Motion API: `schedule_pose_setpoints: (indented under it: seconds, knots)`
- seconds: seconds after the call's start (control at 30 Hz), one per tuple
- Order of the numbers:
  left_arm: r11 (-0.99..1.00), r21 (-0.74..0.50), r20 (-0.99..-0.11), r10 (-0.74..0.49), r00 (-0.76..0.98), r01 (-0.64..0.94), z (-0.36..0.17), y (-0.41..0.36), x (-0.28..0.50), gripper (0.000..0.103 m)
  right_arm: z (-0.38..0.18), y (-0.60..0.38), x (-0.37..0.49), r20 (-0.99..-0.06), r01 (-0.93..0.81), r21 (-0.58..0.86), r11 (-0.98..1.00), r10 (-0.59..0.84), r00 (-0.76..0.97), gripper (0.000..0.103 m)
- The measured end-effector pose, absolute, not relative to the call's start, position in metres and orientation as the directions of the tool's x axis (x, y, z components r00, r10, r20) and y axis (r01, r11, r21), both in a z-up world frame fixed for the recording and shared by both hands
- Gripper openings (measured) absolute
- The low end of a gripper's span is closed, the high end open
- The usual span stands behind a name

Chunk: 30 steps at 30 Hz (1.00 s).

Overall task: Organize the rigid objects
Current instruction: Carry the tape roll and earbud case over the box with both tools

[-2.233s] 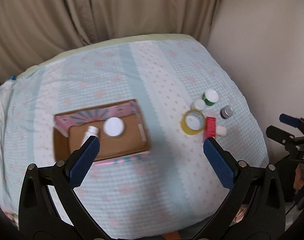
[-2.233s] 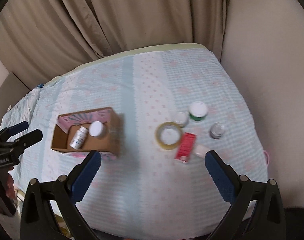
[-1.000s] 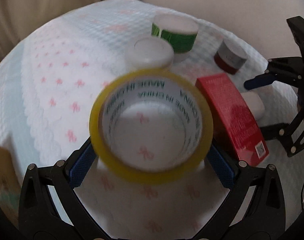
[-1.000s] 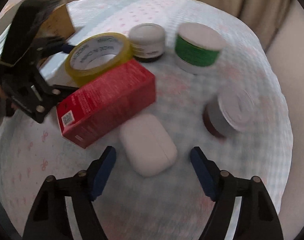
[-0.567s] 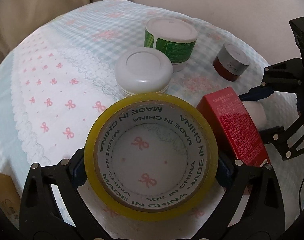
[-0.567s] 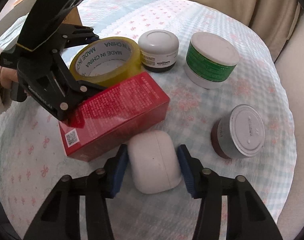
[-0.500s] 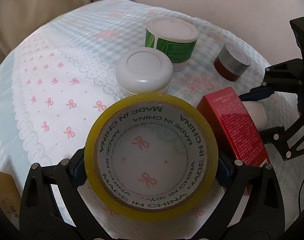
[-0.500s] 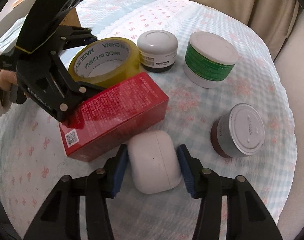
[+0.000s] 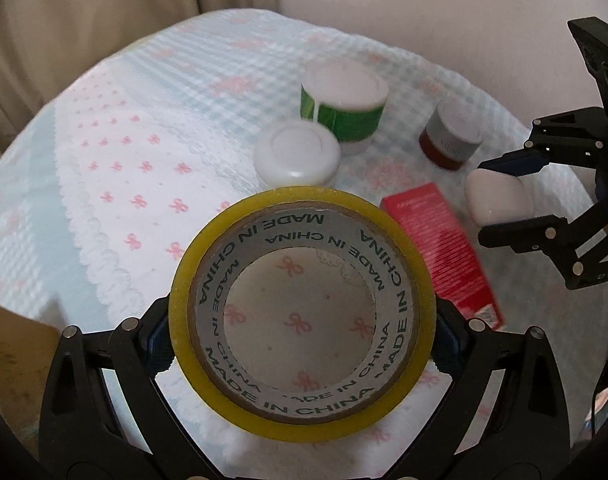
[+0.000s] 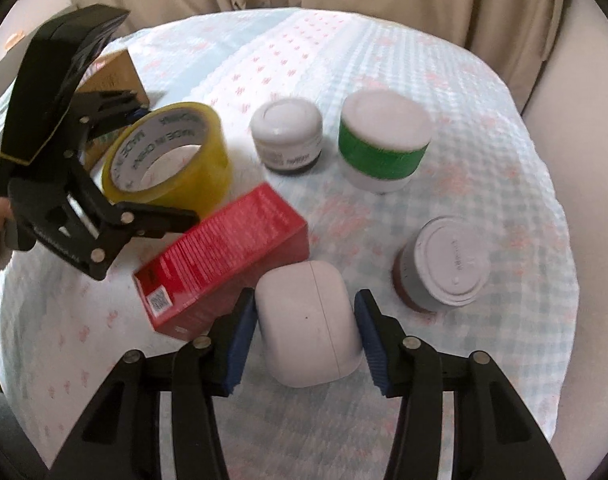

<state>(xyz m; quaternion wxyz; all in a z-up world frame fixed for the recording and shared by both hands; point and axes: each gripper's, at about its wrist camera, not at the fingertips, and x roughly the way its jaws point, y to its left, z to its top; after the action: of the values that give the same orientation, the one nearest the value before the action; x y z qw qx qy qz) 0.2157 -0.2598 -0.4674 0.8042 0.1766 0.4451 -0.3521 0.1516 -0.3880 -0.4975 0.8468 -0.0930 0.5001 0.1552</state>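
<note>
A yellow tape roll (image 9: pixel 304 404) fills the left wrist view, and my left gripper (image 9: pixel 302 332) is shut on its sides, holding it above the cloth. From the right wrist view the same tape roll (image 10: pixel 192 168) hangs tilted in the left gripper (image 10: pixel 160 164). My right gripper (image 10: pixel 306 320) is shut on a white earbud case (image 10: pixel 308 320), its blue pads pressing both sides. The case (image 9: pixel 498 200) and right gripper (image 9: pixel 500 200) also show at the right of the left wrist view. A red box (image 10: pixel 224 264) lies just left of the case.
On the bow-patterned cloth (image 10: pixel 344 60) stand a green-banded jar (image 10: pixel 384 148), a small white jar (image 10: pixel 288 136) and a silver-lidded dark red jar (image 10: pixel 444 268). A cardboard box (image 10: pixel 116 72) sits at the far left. Curtains and a wall lie behind.
The right gripper closed on the earbud case and lifted it. The left gripper rose with the tape roll, which now hangs off the cloth. The jars and red box stayed put.
</note>
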Motion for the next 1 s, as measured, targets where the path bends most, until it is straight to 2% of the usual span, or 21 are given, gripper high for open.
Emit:
schedule_pose_setpoints:
  seconds: [0.2, 0.4, 0.7, 1.0]
  knots:
    - [0.738, -0.044, -0.816, -0.416, 0.402, 0.673, -0.415, -0.242, 0.206, 0.097, -0.453, -0.386, 0.149, -0.853, -0.309, 0.014, 0.951, 0.173, 0.493, 0.046]
    - [0.817, -0.066, -0.787, -0.396, 0.473, 0.573, -0.339, -0.205, 0.192, 0.097, -0.380, -0.374, 0.152, -0.819, -0.265, 0.033, 0.964, 0.178, 0.546, 0.046]
    - [0.922, -0.061, -0.744, -0.298, 0.598, 0.383, -0.226, -0.115, 0.161, 0.097, -0.268, -0.317, 0.144, -0.758, -0.267, 0.096, 0.959, 0.244, 0.605, 0.046]
    - [0.973, -0.072, -0.744, -0.200, 0.637, 0.220, -0.183, 0.006, 0.143, 0.097, -0.199, -0.217, 0.154, -0.728, -0.332, 0.125, 0.935, 0.314, 0.610, 0.046]
